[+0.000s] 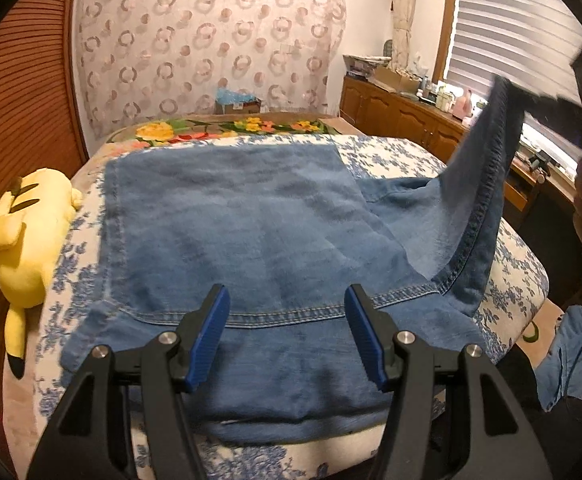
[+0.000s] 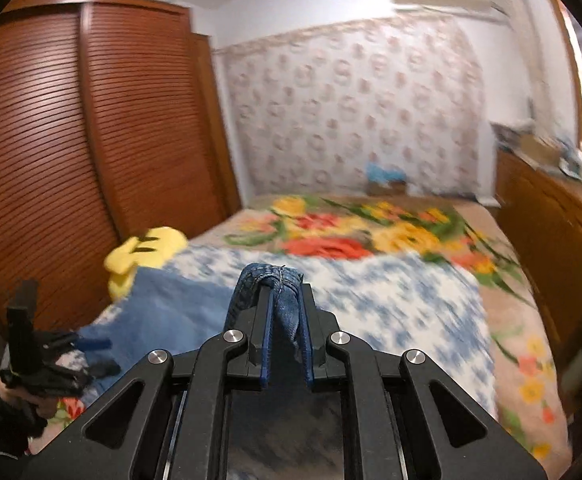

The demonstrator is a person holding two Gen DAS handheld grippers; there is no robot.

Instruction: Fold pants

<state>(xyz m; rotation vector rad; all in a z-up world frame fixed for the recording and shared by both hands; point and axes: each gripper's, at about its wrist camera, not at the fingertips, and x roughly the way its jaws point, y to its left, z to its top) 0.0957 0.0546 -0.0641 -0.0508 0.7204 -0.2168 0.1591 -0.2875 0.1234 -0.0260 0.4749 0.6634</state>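
Note:
Blue denim pants [image 1: 243,216] lie spread on the bed, partly folded. My left gripper [image 1: 287,304] is open and empty, hovering just above the near hem of the pants. My right gripper [image 2: 285,292] is shut on a bunched edge of the pants [image 2: 279,280] and holds it lifted high. In the left wrist view that lifted part [image 1: 487,168] rises to the right gripper [image 1: 511,88] at the upper right. The left gripper also shows in the right wrist view [image 2: 95,356], low at the left.
The bed has a blue-and-white floral cover [image 1: 519,276] and a bright flower blanket [image 2: 355,236] at its far end. A yellow plush toy [image 1: 31,236] lies on the bed's left side. A wooden wardrobe [image 2: 71,140] stands left, a wooden cabinet [image 1: 403,116] right.

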